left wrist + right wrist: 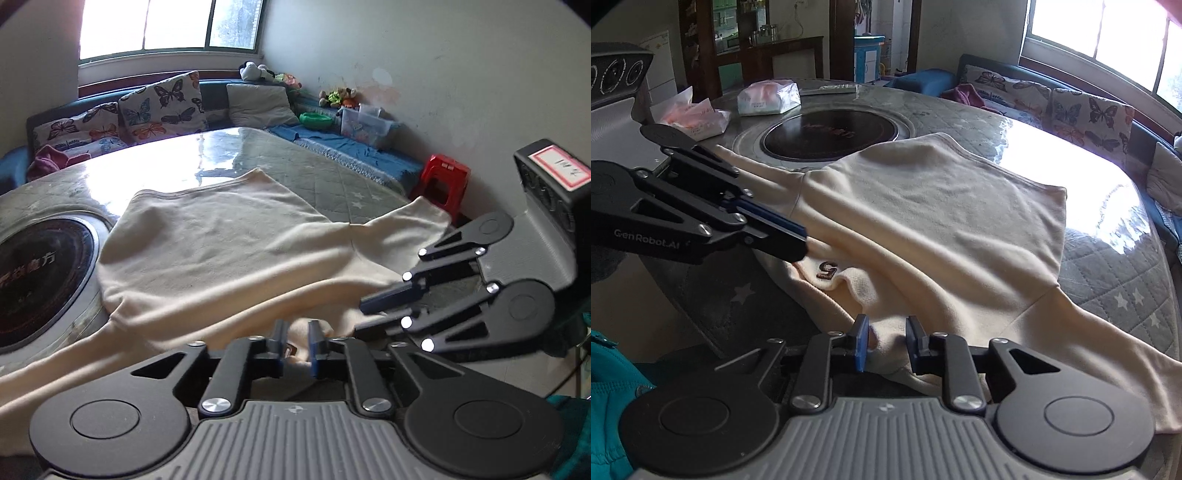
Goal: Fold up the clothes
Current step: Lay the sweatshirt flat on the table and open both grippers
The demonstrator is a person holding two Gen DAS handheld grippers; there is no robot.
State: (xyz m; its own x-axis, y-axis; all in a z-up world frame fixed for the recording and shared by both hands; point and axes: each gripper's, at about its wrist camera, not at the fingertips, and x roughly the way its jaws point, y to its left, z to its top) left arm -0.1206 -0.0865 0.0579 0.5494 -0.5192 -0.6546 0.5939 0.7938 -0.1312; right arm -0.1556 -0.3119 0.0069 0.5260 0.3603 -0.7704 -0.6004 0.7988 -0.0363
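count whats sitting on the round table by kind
cream long-sleeved cotton garment: 1
soft plastic tissue packs: 2
flat grey remote-like bar: 1
total: 4

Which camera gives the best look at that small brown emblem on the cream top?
The right wrist view: the brown emblem lies in plain sight on the cream top. In the left wrist view only a brown sliver peeks between the fingers.

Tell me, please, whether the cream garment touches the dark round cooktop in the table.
Touching: the right wrist view shows the cream garment with its sleeve lying over the rim of the cooktop.
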